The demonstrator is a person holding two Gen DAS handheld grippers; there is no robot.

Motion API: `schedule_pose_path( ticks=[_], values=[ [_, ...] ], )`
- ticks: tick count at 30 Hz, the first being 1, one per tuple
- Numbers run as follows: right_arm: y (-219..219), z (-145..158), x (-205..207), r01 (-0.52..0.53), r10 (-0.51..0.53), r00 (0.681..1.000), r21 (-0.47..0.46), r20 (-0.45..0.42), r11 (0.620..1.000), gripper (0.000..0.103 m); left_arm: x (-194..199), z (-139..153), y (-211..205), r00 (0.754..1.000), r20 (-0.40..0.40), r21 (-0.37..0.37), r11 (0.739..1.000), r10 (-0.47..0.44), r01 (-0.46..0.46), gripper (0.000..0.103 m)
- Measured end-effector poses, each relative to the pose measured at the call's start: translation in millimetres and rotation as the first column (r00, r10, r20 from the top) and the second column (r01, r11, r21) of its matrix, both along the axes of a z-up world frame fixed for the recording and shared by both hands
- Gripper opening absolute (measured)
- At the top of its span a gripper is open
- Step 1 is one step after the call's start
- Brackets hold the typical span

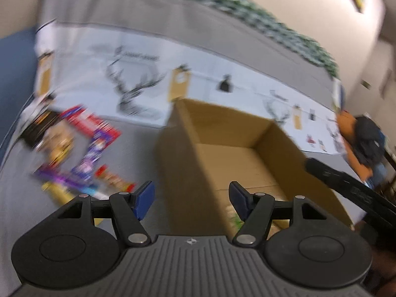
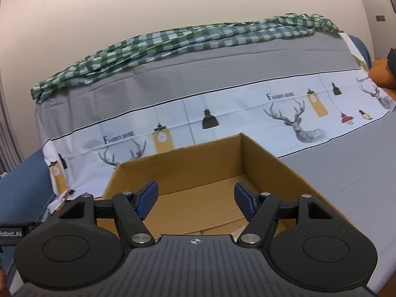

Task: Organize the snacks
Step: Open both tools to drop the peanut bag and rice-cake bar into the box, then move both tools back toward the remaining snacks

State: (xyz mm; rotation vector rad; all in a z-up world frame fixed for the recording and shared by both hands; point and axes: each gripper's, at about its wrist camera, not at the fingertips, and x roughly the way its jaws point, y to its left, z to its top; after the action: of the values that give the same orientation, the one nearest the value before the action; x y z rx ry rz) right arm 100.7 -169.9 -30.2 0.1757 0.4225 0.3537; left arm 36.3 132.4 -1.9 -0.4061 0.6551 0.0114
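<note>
An open cardboard box (image 1: 279,153) stands on the grey cover; it also shows in the right wrist view (image 2: 198,163). A blurred pile of snack packets (image 1: 81,148), red, purple and yellow, lies left of the box. My left gripper (image 1: 190,198) is open and empty, held over the box's near left wall. Something pale and green (image 1: 234,216) lies in the box's near part, blurred. My right gripper (image 2: 195,196) is open and empty, held above the box's inside. The black bar at the right of the left wrist view is the other gripper (image 1: 346,185).
A white printed cloth with deer and lamps (image 2: 235,109) runs behind the box. A green checked cloth (image 2: 173,42) lies along the back ridge. An orange and dark bundle (image 1: 361,133) sits at the far right. Grey cover (image 2: 358,163) stretches right of the box.
</note>
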Motion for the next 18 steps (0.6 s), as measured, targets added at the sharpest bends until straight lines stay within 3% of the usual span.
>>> schedule_pose_path(
  ticks=[3,8,13,16,18],
  values=[
    [7.9,1.9,-6.2,-0.025,0.025,1.0,0.003,0.0,1.0,0.07,-10.5,-6.1,19.4,0.998,-0.012,-0.052,0.997,0.06,-0.061,0.072],
    [25.3,6.9,-16.9,-0.08,0.08,0.997,0.005,-0.003,0.997,0.069,-40.9,-35.5,41.3,0.971,-0.059,-0.023,0.972,0.232,-0.234,0.074],
    [43.7,9.0,-24.4,-0.138,0.138,0.99,-0.006,-0.009,0.99,0.069,-53.1,-50.9,52.0,0.898,-0.087,0.114,0.9,0.432,-0.422,0.09],
    [53.0,9.6,-26.7,-0.16,0.16,0.987,-0.007,-0.016,0.987,0.069,-47.5,-59.0,57.9,0.873,-0.139,0.167,0.88,0.468,-0.445,0.102],
    [58.5,9.8,-26.8,-0.172,0.172,0.985,-0.005,-0.025,0.985,0.069,-43.4,-68.0,59.5,0.863,-0.189,0.187,0.88,0.468,-0.436,0.102]
  ],
)
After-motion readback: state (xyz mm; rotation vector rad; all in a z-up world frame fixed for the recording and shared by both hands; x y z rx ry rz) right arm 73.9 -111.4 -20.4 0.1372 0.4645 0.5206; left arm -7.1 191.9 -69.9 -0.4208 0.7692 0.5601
